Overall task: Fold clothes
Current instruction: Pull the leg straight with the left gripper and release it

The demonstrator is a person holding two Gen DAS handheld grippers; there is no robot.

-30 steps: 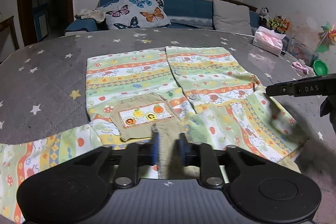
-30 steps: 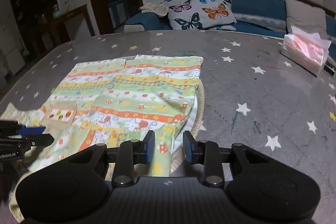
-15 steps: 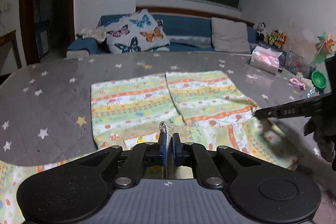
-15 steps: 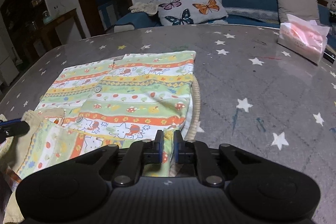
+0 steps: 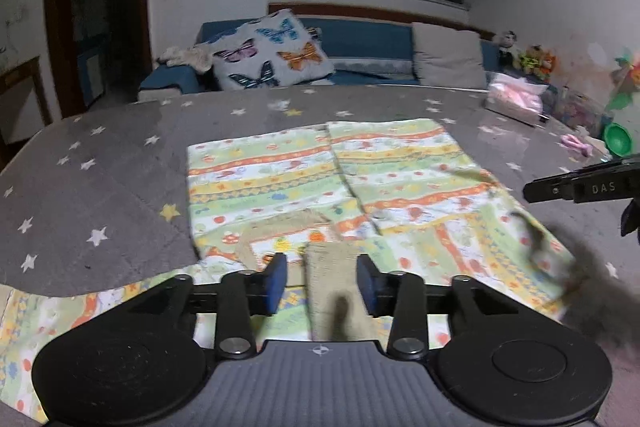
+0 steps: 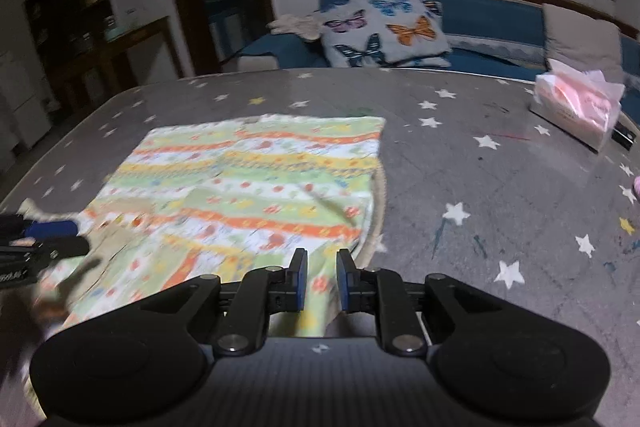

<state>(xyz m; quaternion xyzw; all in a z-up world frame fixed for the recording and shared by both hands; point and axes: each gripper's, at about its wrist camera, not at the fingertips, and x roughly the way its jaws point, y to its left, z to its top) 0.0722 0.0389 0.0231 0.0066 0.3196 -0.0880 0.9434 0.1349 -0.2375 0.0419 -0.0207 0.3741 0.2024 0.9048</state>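
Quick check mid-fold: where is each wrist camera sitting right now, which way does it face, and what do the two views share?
Left wrist: sits behind the left hand-held gripper, open over the garment's tan knit collar, facing the sofa; the right hand-held gripper enters from the right edge.
Right wrist: sits behind the right hand-held gripper, open over the garment's near right edge, facing the same way; the left gripper's tip shows at the left edge.
Shared: the striped printed garment, star-patterned table, butterfly cushion, pink tissue pack.
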